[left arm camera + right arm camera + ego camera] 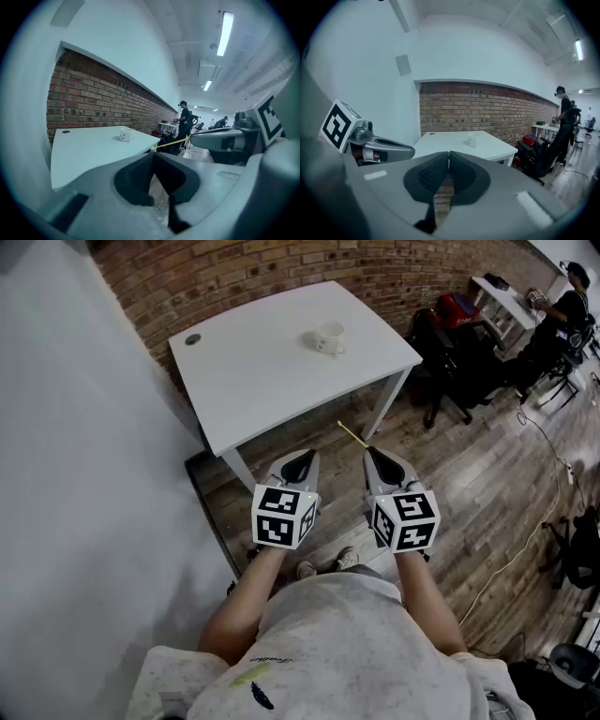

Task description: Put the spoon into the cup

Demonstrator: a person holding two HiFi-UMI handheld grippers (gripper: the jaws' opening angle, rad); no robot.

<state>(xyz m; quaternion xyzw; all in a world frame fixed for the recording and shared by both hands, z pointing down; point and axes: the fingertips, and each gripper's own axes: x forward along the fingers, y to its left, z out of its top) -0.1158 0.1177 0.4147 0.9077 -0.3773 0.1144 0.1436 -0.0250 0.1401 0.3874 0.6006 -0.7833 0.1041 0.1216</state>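
Here the right tool (pixel 369 451) pinches the spoon (pixel 352 433); the left tool (pixel 307 455) is closed, empty. The cup (pixel 328 337) stands on the worktop (pixel 253 381).

The cup (pixel 328 337) stands on the bench (pixel 253 371) near its right edge; the spoon (pixel 351 433) is before the near edge, in the right gripper (pixel 370 452).

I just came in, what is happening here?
A person stands before a white table with a claw in each hand. The right claw is shut on a thin yellow spoon that points toward the table. The left claw is shut and empty. The white cup stands on the table, apart from both claws; the spoon is not yet in it.
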